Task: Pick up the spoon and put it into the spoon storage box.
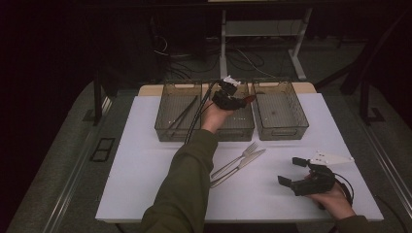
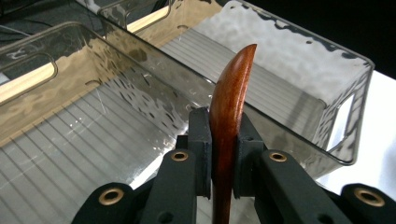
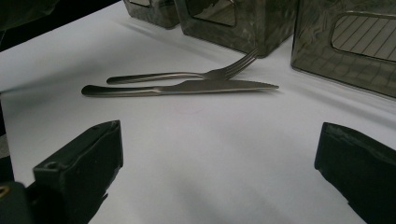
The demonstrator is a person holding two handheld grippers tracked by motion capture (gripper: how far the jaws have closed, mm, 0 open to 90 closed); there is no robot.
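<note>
- Left gripper (image 2: 223, 154) is clamped on a wooden spoon (image 2: 231, 107), held over the middle bin (image 1: 239, 127), near the wall it shares with the right bin (image 1: 281, 127).
- Right gripper (image 1: 289, 171) hangs wide open, nothing between its jaws, above the white table (image 1: 145, 160).
- Fork (image 3: 187, 74) and knife (image 3: 182, 87) lie side by side in front of the bins.

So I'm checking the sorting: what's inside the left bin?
The left bin holds thin dark sticks, chopsticks perhaps, lying lengthwise; the cable hides its right edge. The left gripper holds a wooden utensil over the other bins.
</note>
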